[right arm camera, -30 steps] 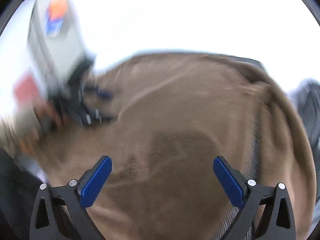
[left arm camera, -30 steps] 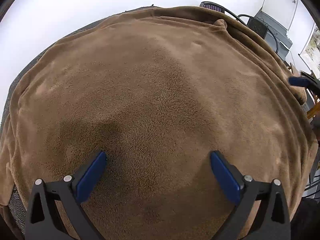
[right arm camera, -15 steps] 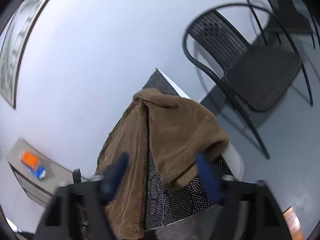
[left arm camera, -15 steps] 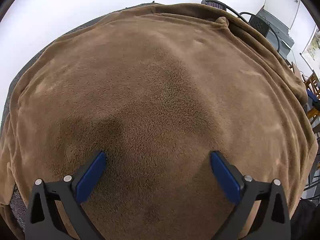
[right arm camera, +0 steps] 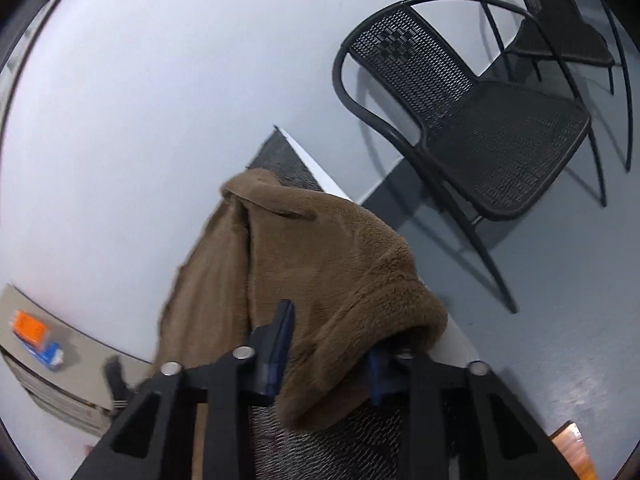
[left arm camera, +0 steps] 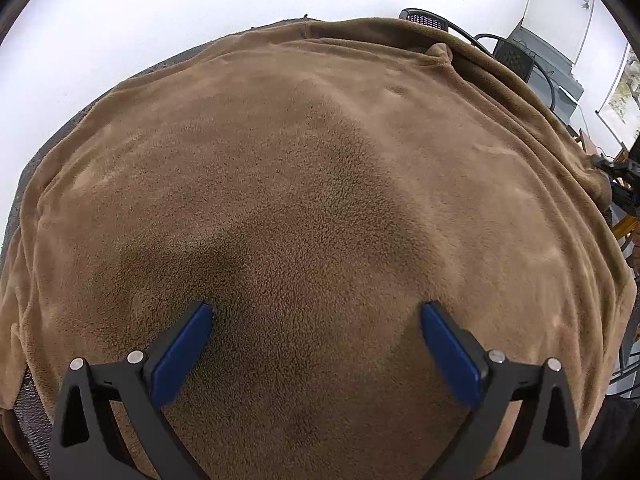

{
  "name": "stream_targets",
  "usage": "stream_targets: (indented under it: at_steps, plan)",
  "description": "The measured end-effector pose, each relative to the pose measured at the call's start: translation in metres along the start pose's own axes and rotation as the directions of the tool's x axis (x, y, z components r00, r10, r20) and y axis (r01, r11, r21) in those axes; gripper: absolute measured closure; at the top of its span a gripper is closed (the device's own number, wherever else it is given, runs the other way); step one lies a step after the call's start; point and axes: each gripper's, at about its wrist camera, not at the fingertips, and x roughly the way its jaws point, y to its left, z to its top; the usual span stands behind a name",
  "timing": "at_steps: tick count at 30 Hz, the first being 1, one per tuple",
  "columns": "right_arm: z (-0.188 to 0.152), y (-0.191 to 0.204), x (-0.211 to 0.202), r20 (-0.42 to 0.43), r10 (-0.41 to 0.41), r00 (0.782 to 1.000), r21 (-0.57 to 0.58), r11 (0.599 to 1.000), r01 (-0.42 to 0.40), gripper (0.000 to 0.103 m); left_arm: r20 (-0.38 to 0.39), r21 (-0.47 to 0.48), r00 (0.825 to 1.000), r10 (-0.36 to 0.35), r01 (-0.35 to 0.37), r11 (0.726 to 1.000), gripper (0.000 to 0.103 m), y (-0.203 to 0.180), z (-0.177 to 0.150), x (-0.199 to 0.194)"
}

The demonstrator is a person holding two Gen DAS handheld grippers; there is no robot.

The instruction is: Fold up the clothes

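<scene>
Between the blue pads of the right gripper [right arm camera: 326, 356], a thick rolled edge of the brown fleece garment [right arm camera: 320, 280] is clenched, the jaws drawn in close on either side of the bunched fabric. From that pinch the fleece runs away to the far left, lying over a dark dotted mat [right arm camera: 320, 440] whose far corner shows beyond the cloth. A white table edge [right arm camera: 456, 340] borders the mat on the right. Past it, on the grey floor, stands a black mesh chair [right arm camera: 480, 120], with a second chair [right arm camera: 560, 24] behind at far right. At near left a pale shelf [right arm camera: 76, 364] holds an orange-and-blue packet [right arm camera: 36, 338].

Over on the other side, the left gripper [left arm camera: 316, 344] hangs wide open just above the spread garment [left arm camera: 320, 200], its blue pads [left arm camera: 182, 354] well apart and grasping nothing; whether the tips touch the pile cannot be told. The fleece fills nearly the whole left wrist view, flat with soft ridges toward the right edge, where the black frame of the right gripper [left arm camera: 618, 170] shows against it. A white wall [left arm camera: 160, 20] rises behind, and a grey cabinet [left arm camera: 556, 76] sits at far right.
</scene>
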Motion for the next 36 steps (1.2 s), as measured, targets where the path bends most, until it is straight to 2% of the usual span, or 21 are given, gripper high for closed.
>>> stream_targets:
  at_steps: [3,6,9,13,17,20,22,26,28,31,34,36]
  plan:
    - [0.008,0.007,0.001,0.031,-0.048,0.998,-0.044,0.998,0.049,0.094,0.004,0.003,1.0,-0.002,0.002,1.0,0.0,0.001,0.004,0.003]
    - [0.03,0.029,-0.017,0.13,-0.087,0.988,-0.131,0.986,0.104,0.095,0.006,0.005,1.0,-0.005,0.005,1.0,0.0,0.001,0.003,0.004]
    - [0.063,0.06,-0.04,0.245,-0.093,0.965,-0.215,0.965,0.148,0.095,0.012,0.006,1.0,-0.006,0.006,1.0,0.0,-0.005,-0.012,-0.004]
    - [0.114,0.101,-0.07,0.382,-0.076,0.921,-0.295,0.934,0.2,0.095,0.022,0.006,1.0,-0.007,0.007,1.0,0.0,-0.003,-0.016,-0.01]
    - [0.163,0.124,-0.087,0.46,-0.062,0.885,-0.275,0.939,0.209,0.096,0.026,0.006,1.0,-0.009,0.009,1.0,0.0,-0.002,-0.019,-0.012]
    - [0.194,0.142,-0.088,0.483,-0.062,0.873,-0.26,0.942,0.211,0.096,0.031,0.008,0.999,-0.013,0.013,1.0,0.0,0.002,-0.023,-0.015]
    - [0.209,0.161,-0.083,0.485,-0.054,0.873,-0.268,0.941,0.207,0.096,0.032,0.01,0.999,-0.019,0.018,1.0,0.0,0.005,-0.029,-0.018]
    - [0.22,0.208,-0.072,0.459,0.002,0.888,-0.322,0.932,0.164,0.096,0.02,0.001,0.999,-0.034,0.034,0.999,0.0,0.01,-0.027,-0.018]
    - [0.216,0.243,-0.065,0.442,0.042,0.896,-0.384,0.911,0.147,0.096,0.015,-0.02,0.998,-0.061,0.061,0.998,0.0,0.013,-0.026,-0.024]
    - [0.204,0.297,-0.053,0.399,0.109,0.911,-0.475,0.874,0.104,0.096,0.051,-0.06,0.993,-0.109,0.112,0.992,0.0,0.023,-0.027,-0.04]
    - [0.188,0.351,-0.037,0.332,0.181,0.926,-0.557,0.83,0.038,0.096,0.102,-0.101,0.987,-0.128,0.139,0.985,0.0,0.039,-0.028,-0.059]
    - [0.167,0.384,-0.021,0.259,0.219,0.941,-0.612,0.791,-0.016,0.096,0.137,-0.129,0.982,-0.127,0.145,0.981,0.0,0.053,-0.028,-0.071]
